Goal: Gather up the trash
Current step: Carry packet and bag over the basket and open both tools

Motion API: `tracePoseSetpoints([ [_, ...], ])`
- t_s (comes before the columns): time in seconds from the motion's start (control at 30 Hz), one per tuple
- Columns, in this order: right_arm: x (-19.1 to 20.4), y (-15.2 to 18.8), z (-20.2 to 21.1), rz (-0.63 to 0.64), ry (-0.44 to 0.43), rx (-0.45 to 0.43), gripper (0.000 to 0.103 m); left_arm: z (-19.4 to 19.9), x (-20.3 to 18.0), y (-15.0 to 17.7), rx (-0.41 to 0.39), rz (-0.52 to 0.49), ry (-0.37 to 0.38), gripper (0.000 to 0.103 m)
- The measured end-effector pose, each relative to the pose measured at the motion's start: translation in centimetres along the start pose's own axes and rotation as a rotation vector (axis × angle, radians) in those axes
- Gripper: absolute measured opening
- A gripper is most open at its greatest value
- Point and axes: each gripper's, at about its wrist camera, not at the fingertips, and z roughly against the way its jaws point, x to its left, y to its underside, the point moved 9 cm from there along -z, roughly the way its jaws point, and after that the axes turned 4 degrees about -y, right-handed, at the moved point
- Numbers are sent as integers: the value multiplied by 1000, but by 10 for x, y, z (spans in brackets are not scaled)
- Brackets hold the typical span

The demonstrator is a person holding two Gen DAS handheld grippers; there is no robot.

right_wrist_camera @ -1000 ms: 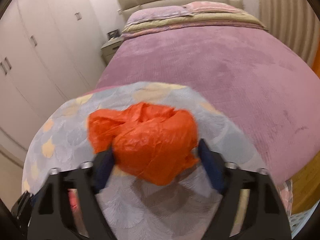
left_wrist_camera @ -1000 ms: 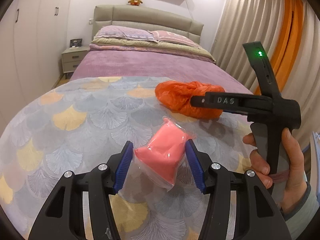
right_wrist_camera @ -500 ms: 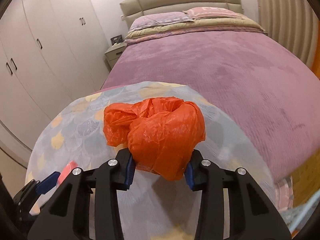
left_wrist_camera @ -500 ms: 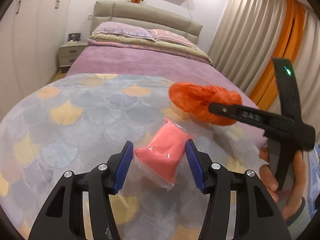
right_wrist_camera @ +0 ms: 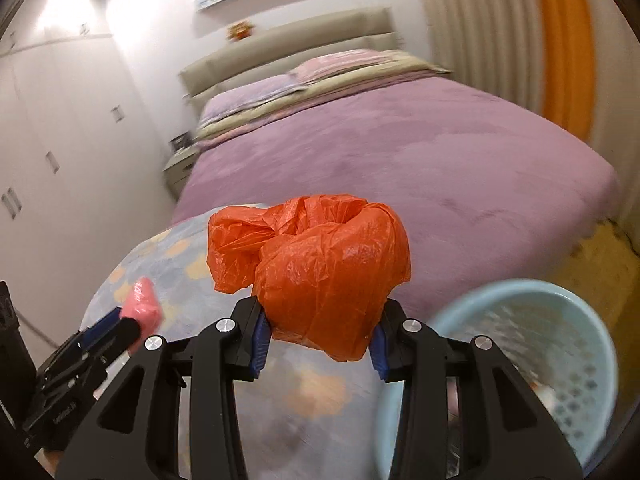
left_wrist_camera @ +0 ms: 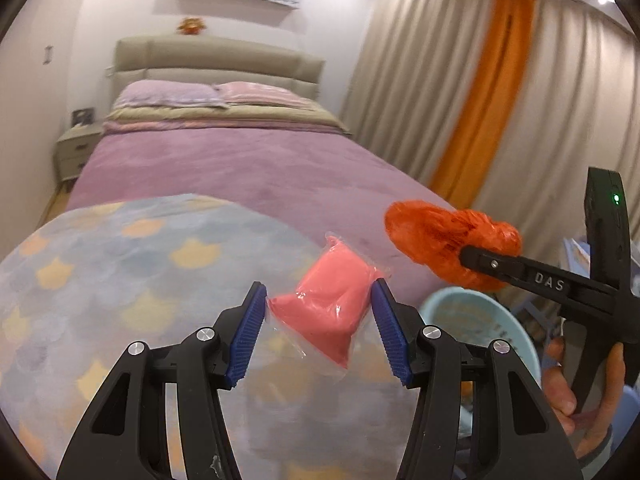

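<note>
My left gripper (left_wrist_camera: 319,312) is shut on a pink packet in clear plastic (left_wrist_camera: 328,302) and holds it in the air above the patterned blanket (left_wrist_camera: 100,280). My right gripper (right_wrist_camera: 320,338) is shut on a crumpled orange plastic bag (right_wrist_camera: 320,264), lifted off the bed. In the left wrist view the orange bag (left_wrist_camera: 448,240) hangs to the right of the pink packet, over a light blue perforated basket (left_wrist_camera: 480,320). The basket (right_wrist_camera: 560,344) is at the lower right in the right wrist view. The pink packet (right_wrist_camera: 140,306) shows at the lower left there.
A bed with a purple cover (left_wrist_camera: 240,168) and pillows fills the room ahead. Curtains with an orange stripe (left_wrist_camera: 480,100) hang on the right. A nightstand (left_wrist_camera: 76,148) and white wardrobes (right_wrist_camera: 48,140) stand on the left. The basket sits past the bed's foot corner.
Both grippers have lifted their loads off the blanket and swung right. The right gripper closed on the orange bag. The blue basket has come into both views.
</note>
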Motion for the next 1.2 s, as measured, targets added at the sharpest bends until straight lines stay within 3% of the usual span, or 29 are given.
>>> tracePoseSetpoints([
  [0.3, -97, 30, 52, -154, 141, 11, 37, -22, -106, 19, 62, -114, 131, 53],
  [0.63, -169, 62, 64, -263, 200, 74, 41, -67, -161, 47, 193, -152, 215, 54],
  [0.7, -177, 67, 65, -276, 200, 80, 45, -71, -167, 49, 200, -157, 220, 57],
  [0.8, -184, 71, 66, -288, 199, 76, 59, -72, -171, 52, 197, -159, 217, 71],
  [1.0, -185, 77, 80, -294, 187, 48, 59, -55, -172, 49, 165, -161, 206, 75],
  [1.2, -161, 79, 101, -246, 167, 1, 59, -15, -164, 40, 71, -191, 159, 83],
])
